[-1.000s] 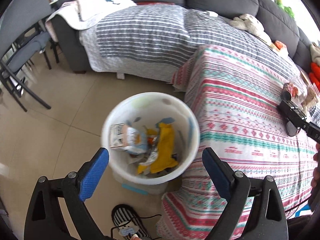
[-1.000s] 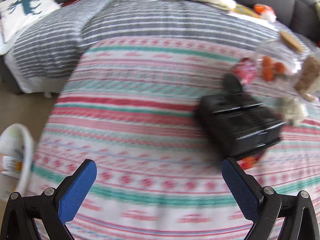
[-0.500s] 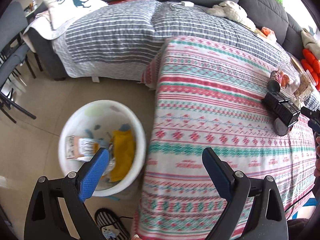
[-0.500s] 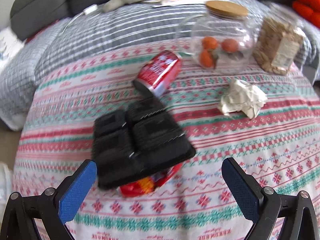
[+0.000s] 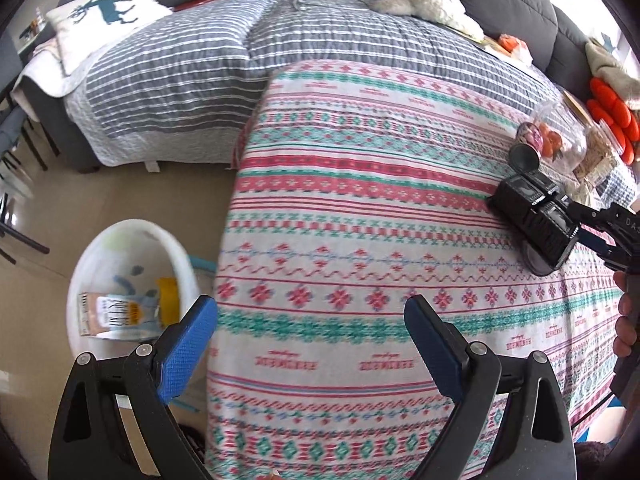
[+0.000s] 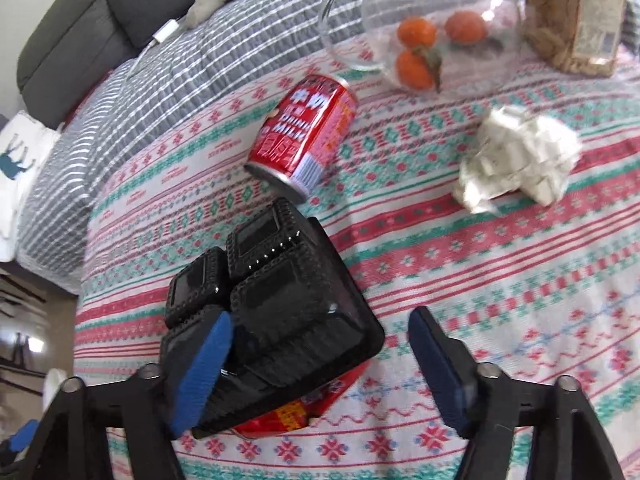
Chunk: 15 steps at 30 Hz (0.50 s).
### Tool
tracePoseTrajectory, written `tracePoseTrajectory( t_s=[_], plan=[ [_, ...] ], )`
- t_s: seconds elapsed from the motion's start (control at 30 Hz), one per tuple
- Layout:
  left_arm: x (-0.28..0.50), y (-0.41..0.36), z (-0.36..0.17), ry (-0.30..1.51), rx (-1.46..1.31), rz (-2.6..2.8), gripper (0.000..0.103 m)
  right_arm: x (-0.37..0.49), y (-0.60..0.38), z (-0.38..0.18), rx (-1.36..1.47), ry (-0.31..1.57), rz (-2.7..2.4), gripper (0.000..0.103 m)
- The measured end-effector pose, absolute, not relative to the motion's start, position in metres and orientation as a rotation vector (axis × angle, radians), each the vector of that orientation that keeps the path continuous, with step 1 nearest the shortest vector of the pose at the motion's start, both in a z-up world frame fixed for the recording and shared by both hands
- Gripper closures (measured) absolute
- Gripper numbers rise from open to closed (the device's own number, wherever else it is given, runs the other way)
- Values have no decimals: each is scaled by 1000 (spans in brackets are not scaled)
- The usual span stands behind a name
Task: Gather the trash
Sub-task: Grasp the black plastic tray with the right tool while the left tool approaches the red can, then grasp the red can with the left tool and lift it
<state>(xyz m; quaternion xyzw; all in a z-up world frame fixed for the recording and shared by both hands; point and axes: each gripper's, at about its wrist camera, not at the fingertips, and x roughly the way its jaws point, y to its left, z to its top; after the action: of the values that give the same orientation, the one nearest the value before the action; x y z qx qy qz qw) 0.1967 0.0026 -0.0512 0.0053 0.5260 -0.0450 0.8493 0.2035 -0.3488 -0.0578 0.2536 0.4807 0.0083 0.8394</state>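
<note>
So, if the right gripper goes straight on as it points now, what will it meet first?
Most likely the black plastic tray: the right gripper, its jaws just closing, already has the tray's near corner between its fingers. Beyond it lies the red can.

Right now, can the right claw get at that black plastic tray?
Probably yes. The right claw, which has just been closing, already straddles the black tray: one finger lies against its edge, the other stands clear. Nothing blocks it, though a red wrapper lies underneath.

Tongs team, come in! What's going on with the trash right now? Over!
Right tongs closing around black tray, no grip confirmed. Left tongs open, empty. Red can and paper wad still on tablecloth. Second can under tray.
</note>
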Motion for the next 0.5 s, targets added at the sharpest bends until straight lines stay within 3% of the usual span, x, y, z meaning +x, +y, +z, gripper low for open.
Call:
tracePoseTrajectory(
  t_s=[0.5],
  plan=[
    [196,-70,-55,1103,51,-244,7,155,-391,-16,592,883,-6,37]
  ],
)
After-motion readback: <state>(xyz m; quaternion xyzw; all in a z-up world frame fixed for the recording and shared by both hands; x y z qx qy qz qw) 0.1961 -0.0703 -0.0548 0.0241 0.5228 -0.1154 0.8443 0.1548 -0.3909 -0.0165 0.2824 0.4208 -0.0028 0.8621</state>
